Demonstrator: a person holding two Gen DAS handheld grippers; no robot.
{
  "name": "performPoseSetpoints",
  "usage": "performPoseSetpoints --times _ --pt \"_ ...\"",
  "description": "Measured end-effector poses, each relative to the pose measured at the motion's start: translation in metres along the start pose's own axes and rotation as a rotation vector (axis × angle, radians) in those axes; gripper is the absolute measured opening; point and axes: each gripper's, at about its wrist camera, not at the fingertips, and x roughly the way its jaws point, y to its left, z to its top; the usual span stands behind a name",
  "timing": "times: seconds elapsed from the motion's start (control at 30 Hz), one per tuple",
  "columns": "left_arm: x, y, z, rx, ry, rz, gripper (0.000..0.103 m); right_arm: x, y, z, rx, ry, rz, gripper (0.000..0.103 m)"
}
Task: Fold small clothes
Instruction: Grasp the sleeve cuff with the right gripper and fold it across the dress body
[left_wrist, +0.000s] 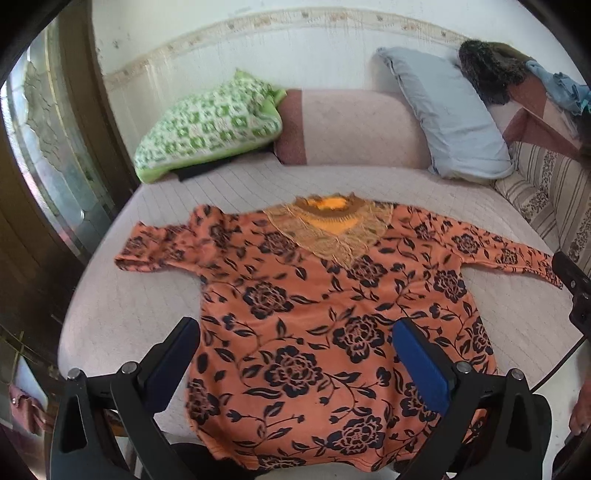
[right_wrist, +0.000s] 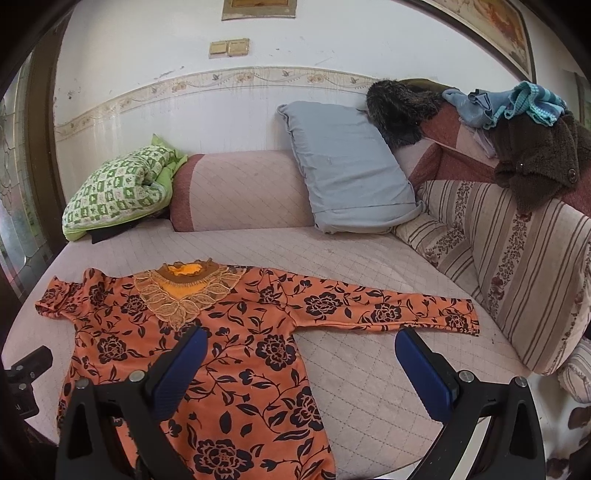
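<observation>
An orange top with black roses (left_wrist: 314, 314) lies flat and face up on the pink quilted sofa seat (left_wrist: 122, 317), collar away from me. Its lace yoke (left_wrist: 332, 232) sits at the neck. The left sleeve (left_wrist: 155, 247) is bunched short; the right sleeve (right_wrist: 388, 308) stretches out straight. My left gripper (left_wrist: 295, 332) hovers open over the lower body of the top, nothing between its blue pads (left_wrist: 421, 365). My right gripper (right_wrist: 301, 341) is open too, above the seat beside the top's right side and below the long sleeve. Part of the right gripper (left_wrist: 574, 284) shows at the left view's edge.
A green patterned quilt (left_wrist: 210, 125), a pink bolster (left_wrist: 351, 129) and a grey-blue pillow (right_wrist: 347, 170) line the back. A striped cushion (right_wrist: 517, 266) borders the right side, with dark fur, brown and blue garments (right_wrist: 517, 110) piled above. A glass door frame (left_wrist: 44, 184) stands left.
</observation>
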Motion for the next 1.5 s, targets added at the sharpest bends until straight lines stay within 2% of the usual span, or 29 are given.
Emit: performPoseSetpoints --times 0.1,0.23,0.3,0.37,0.43,0.57,0.7,0.8,0.83,0.9,0.93,0.97,1.03,1.13,1.23,1.33,1.5 --pt "0.026 -0.005 0.008 0.008 0.019 0.009 0.103 0.025 -0.008 0.0 0.0 0.028 -0.01 0.102" --pt "0.058 -0.014 0.03 -0.011 -0.002 -0.022 0.103 0.093 -0.05 -0.002 0.108 0.144 0.024 0.102" --pt "0.075 -0.019 0.04 -0.036 -0.001 -0.03 0.103 0.134 -0.086 -0.007 0.202 0.2 0.029 0.101" --pt "0.095 -0.027 0.049 -0.055 -0.02 -0.048 0.103 0.174 -0.132 -0.012 0.303 0.269 0.013 0.094" --pt "0.113 -0.039 0.057 -0.058 -0.066 -0.032 0.103 0.205 -0.181 -0.022 0.434 0.313 -0.01 0.091" --pt "0.143 -0.06 0.062 -0.023 -0.142 0.009 0.103 0.249 -0.266 -0.051 0.724 0.356 0.005 0.086" --pt "0.17 -0.061 0.058 -0.037 -0.156 0.016 0.103 0.284 -0.311 -0.079 0.935 0.396 0.048 0.084" --pt "0.186 -0.052 0.057 -0.052 -0.13 0.031 0.103 0.297 -0.326 -0.083 1.015 0.354 0.026 0.083" --pt "0.19 -0.049 0.057 -0.054 -0.124 0.041 0.103 0.301 -0.329 -0.081 1.027 0.343 0.017 0.08" --pt "0.195 -0.041 0.057 -0.066 -0.121 0.066 0.103 0.307 -0.334 -0.077 1.059 0.319 -0.009 0.063" --pt "0.197 -0.037 0.058 -0.07 -0.124 0.074 0.103 0.312 -0.338 -0.077 1.069 0.31 -0.025 0.046" --pt "0.198 -0.034 0.057 -0.073 -0.125 0.08 0.103 0.317 -0.341 -0.078 1.076 0.308 -0.047 0.024" --pt "0.199 -0.025 0.06 -0.084 -0.13 0.096 0.103 0.324 -0.348 -0.081 1.113 0.301 -0.085 0.009" --pt "0.198 -0.008 0.064 -0.11 -0.159 0.142 0.103 0.318 -0.343 -0.078 1.137 0.267 -0.11 0.007" --pt "0.196 0.013 0.071 -0.15 -0.167 0.187 0.103 0.304 -0.316 -0.044 1.004 0.209 -0.072 0.007" --pt "0.196 0.038 0.075 -0.203 -0.157 0.23 0.103 0.29 -0.271 -0.002 0.902 0.169 0.047 0.007" --pt "0.193 0.088 0.076 -0.294 -0.123 0.285 0.103 0.27 -0.149 0.07 0.733 0.146 0.33 0.007"
